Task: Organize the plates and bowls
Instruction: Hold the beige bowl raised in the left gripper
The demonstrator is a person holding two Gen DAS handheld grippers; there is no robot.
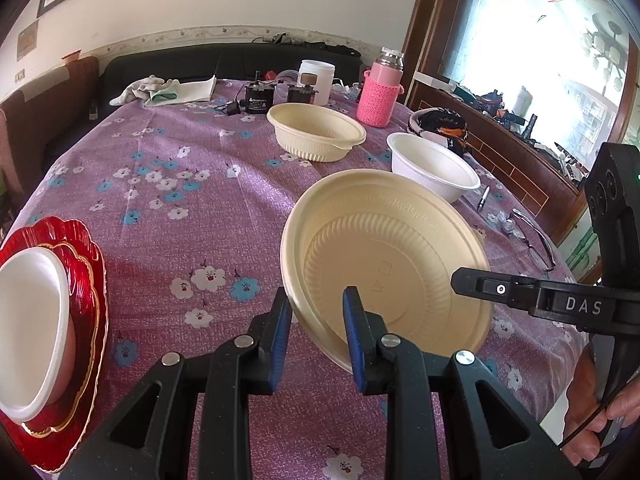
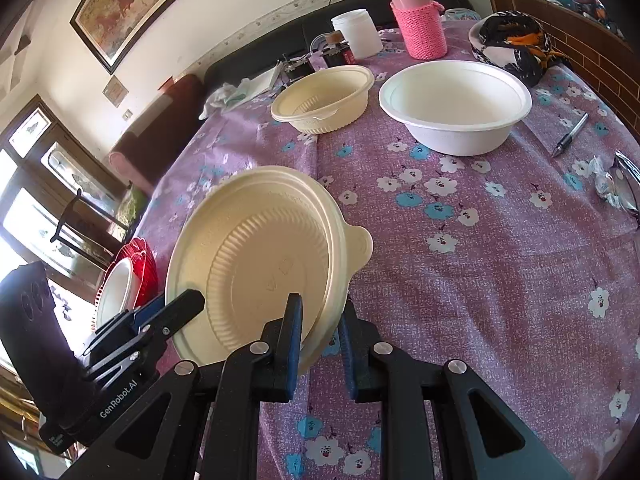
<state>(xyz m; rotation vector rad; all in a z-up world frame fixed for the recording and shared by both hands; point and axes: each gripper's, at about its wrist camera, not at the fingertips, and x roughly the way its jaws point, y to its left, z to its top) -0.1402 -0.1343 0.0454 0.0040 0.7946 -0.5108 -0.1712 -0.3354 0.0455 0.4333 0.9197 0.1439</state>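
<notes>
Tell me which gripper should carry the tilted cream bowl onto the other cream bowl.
Right, probably. The right gripper pinches the tilted cream bowl on the side nearer the other cream bowl; the left gripper grips the side toward the red plate.

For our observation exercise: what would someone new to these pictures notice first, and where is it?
The eye goes first to the cream bowl, tilted on edge above the purple flowered tablecloth, its rim pinched by the left gripper and the right gripper from opposite sides. Next comes the red scalloped plate at the left edge with a white bowl on it, then the pink knitted bottle at the far side.
</notes>
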